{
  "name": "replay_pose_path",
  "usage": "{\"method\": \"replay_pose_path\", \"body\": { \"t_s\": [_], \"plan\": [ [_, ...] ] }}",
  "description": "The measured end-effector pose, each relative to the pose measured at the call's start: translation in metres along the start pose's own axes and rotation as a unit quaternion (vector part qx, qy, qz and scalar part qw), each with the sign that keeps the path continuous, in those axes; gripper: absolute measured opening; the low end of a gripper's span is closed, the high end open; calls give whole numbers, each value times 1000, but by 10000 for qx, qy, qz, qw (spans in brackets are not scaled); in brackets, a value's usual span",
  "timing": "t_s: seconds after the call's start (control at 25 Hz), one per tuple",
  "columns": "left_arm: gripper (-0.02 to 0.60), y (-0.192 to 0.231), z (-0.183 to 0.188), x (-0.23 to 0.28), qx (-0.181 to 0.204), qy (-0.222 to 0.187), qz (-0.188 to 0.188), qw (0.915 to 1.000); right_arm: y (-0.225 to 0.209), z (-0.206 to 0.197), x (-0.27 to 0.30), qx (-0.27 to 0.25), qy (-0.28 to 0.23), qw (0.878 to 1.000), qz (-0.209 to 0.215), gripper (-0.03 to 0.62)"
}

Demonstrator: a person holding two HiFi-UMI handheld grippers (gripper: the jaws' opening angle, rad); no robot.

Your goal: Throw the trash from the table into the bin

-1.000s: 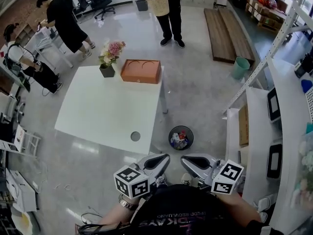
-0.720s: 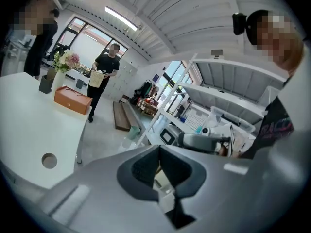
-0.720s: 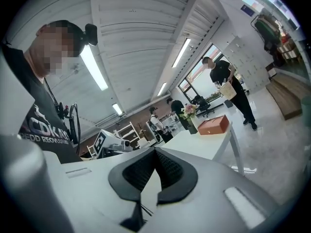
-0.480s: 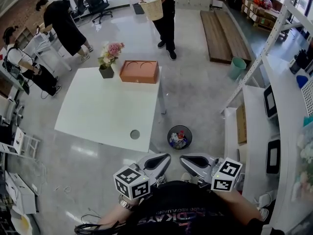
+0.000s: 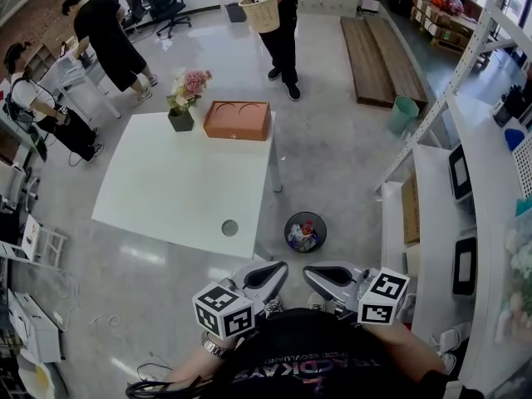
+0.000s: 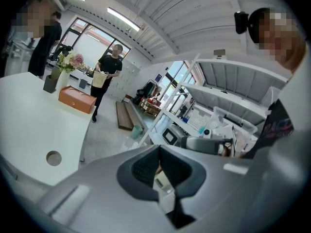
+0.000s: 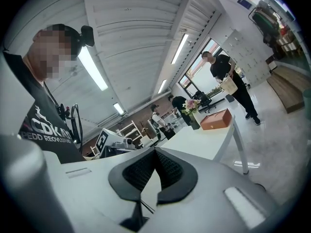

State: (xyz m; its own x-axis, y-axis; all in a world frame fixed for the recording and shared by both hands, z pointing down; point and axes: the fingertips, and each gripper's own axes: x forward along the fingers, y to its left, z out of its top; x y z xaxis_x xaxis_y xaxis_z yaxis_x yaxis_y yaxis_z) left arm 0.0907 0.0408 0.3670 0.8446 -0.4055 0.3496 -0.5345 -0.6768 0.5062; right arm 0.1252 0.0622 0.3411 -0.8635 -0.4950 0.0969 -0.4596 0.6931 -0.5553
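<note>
Trash [image 5: 304, 237], a small mixed heap, lies inside the round dark bin [image 5: 288, 230]. The bin stands on the floor just off the near corner of the white tabletop [image 5: 179, 185], at about 4 o'clock from its middle in the head view.

On the tabletop, a flower pot [image 5: 182, 120] sits toward 12 o'clock at the far edge, and an orange box [image 5: 238, 120] lies just beside it at 1 o'clock. A round hole [image 5: 230, 228] shows near the tabletop's 5 o'clock edge.

The left gripper [image 5: 280, 265] and the right gripper [image 5: 308, 271] hang close to the person's chest, at 6 o'clock from the bin and apart from it, tips pointing toward each other. In the left gripper view the fingers [image 6: 146, 166] are closed tip to tip and grip nothing. In the right gripper view the fingers [image 7: 138, 171] likewise meet, empty.

At 12 o'clock beyond the tabletop a person [image 5: 281, 36] stands on the floor holding a woven basket [image 5: 261, 12].
</note>
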Motion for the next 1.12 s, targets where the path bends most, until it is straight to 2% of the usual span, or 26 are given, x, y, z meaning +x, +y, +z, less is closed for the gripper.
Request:
{"method": "replay_pose_path", "body": {
  "t_s": [0.52, 1.12],
  "plan": [
    [8, 4, -6, -3, -198, -30, -1, 9998, 0, -6, 2, 105, -5, 9999, 20, -2],
    [6, -6, -8, -7, -194, -92, -60, 9998, 5, -8, -4, 114, -26, 9999, -3, -2]
  ]
}}
